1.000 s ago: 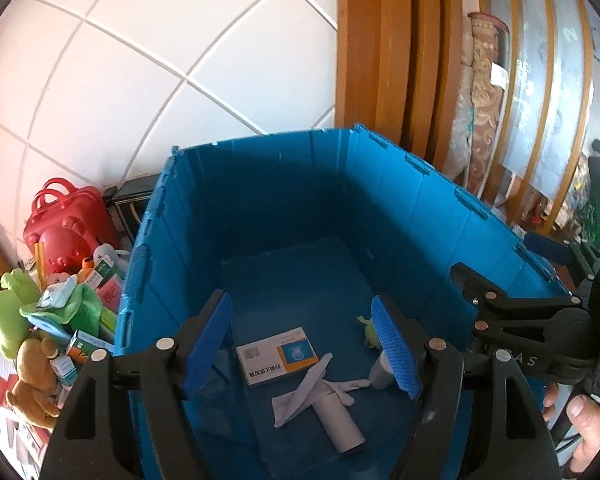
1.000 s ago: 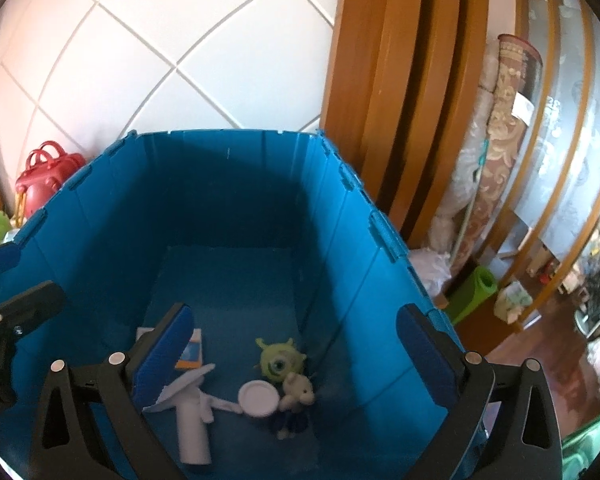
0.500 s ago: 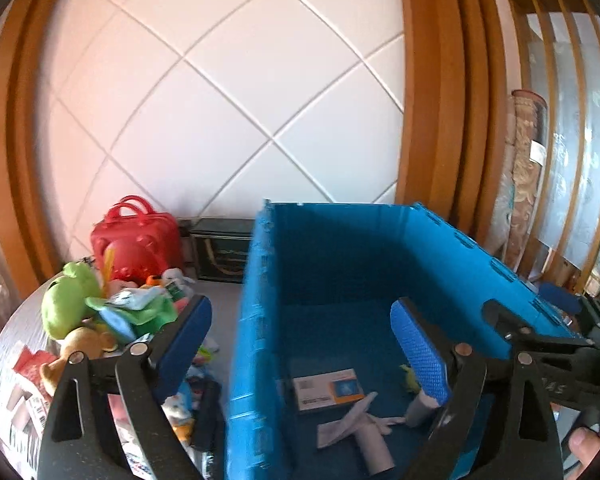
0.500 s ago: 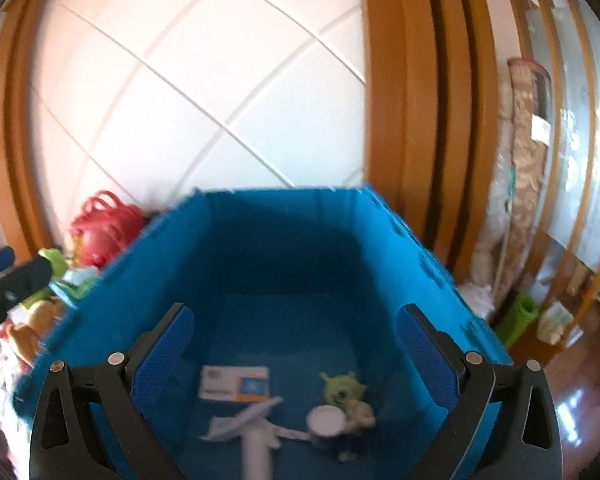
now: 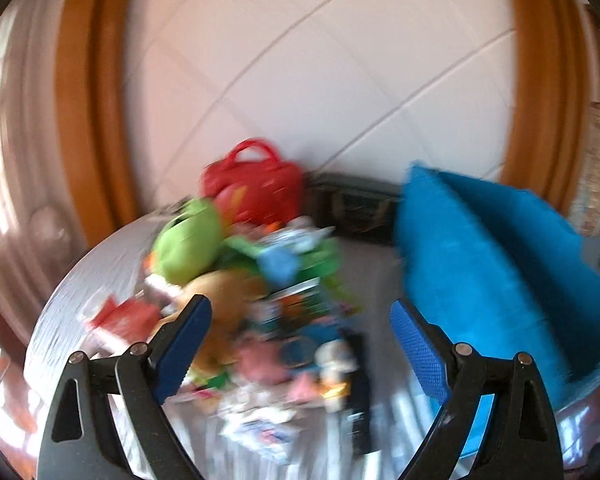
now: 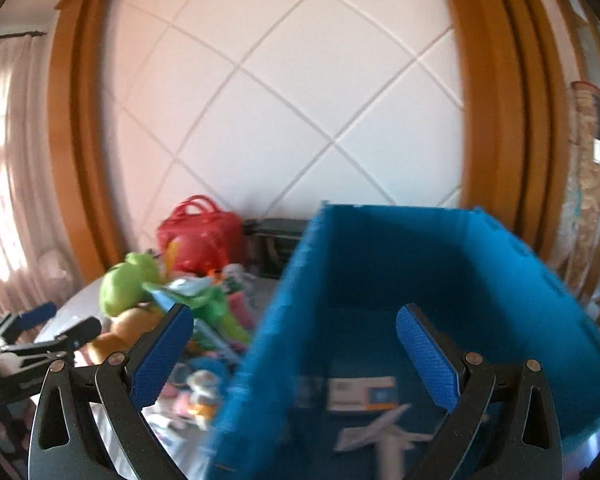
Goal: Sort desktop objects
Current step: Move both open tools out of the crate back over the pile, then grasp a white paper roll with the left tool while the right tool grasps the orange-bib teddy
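Left hand-held gripper [image 5: 300, 340] swung off blue bin [image 5: 500, 260], over soft toys [image 5: 204, 248].

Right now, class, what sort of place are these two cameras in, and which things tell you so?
Probably a room in a home: a curtained window, a wood-framed white panelled wall, and a round table piled with soft toys beside a blue storage bin.

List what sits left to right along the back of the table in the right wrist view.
Green plush → red bag → dark box → blue bin.
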`<state>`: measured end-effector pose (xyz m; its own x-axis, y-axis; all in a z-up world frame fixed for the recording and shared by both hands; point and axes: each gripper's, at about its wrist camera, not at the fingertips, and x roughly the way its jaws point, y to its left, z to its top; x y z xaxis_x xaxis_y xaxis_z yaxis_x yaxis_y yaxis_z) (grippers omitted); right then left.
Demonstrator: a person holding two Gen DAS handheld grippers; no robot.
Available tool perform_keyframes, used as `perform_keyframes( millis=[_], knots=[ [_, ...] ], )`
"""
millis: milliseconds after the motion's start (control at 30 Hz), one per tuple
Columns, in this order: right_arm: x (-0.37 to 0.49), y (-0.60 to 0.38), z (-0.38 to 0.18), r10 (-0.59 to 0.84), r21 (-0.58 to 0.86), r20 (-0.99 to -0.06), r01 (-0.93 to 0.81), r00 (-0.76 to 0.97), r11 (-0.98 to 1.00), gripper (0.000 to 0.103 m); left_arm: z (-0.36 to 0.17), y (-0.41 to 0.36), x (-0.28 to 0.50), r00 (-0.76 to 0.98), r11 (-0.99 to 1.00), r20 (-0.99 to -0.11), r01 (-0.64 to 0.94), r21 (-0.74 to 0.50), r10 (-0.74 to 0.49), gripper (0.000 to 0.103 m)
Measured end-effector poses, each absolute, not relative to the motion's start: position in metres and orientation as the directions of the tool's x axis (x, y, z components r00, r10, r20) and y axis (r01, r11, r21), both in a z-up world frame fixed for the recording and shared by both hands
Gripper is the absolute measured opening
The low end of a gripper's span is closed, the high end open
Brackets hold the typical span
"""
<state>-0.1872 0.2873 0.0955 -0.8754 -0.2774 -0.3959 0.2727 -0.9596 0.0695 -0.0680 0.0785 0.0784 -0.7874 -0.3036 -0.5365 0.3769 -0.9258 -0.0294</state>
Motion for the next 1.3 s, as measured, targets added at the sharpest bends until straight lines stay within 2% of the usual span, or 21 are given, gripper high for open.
perform_keyframes(
  millis=[200, 400, 533, 667, 800, 867, 967, 1300],
  knots=[
    [-0.188, 0.21, 0.088, -0.327, 0.052, -0.417, 0.337, -0.848, -0.94, 0.103, 0.039, -0.021, -0.034, -0.699, -0.883, -0.604, 0.47, 0.015, -0.382, 0.092],
    [-0.205, 0.139, 0.05, -0.332, 0.029, -0.523, 0.373, -0.785, -0.927, 0.103, -0.007, -0.119, -0.003, -0.622, -0.862, -0.678, 0.506, 0.035, -0.393, 0.092],
    [-0.219, 0.11, 0.011, -0.297, 0.03, -0.614, 0.354, -0.731, -0.935, 0.103, -0.046, -0.181, 0.011, -0.532, -0.841, -0.735, 0.533, 0.095, -0.421, 0.092],
    [-0.237, 0.099, -0.031, -0.233, 0.028, -0.688, 0.295, -0.687, -0.955, 0.103, -0.093, -0.239, 0.016, -0.478, -0.85, -0.811, 0.526, 0.043, -0.337, 0.092],
    [-0.254, 0.1, -0.067, -0.176, 0.023, -0.753, 0.242, -0.634, -0.97, 0.103, -0.13, -0.262, 0.011, -0.428, -0.857, -0.856, 0.514, 0.032, -0.289, 0.091],
    [-0.261, 0.101, -0.083, -0.144, 0.006, -0.778, 0.221, -0.612, -0.975, 0.103, -0.147, -0.268, 0.006, -0.396, -0.863, -0.876, 0.504, 0.044, -0.275, 0.079],
    [-0.27, 0.104, -0.105, -0.107, -0.006, -0.811, 0.192, -0.575, -0.981, 0.103, -0.164, -0.273, -0.001, -0.352, -0.869, -0.896, 0.49, 0.069, -0.27, 0.068],
    [-0.292, 0.109, -0.139, -0.092, 0.013, -0.858, 0.158, -0.505, -0.987, 0.103, -0.194, -0.281, -0.012, -0.28, -0.862, -0.924, 0.498, 0.093, -0.261, 0.067]
  ],
)
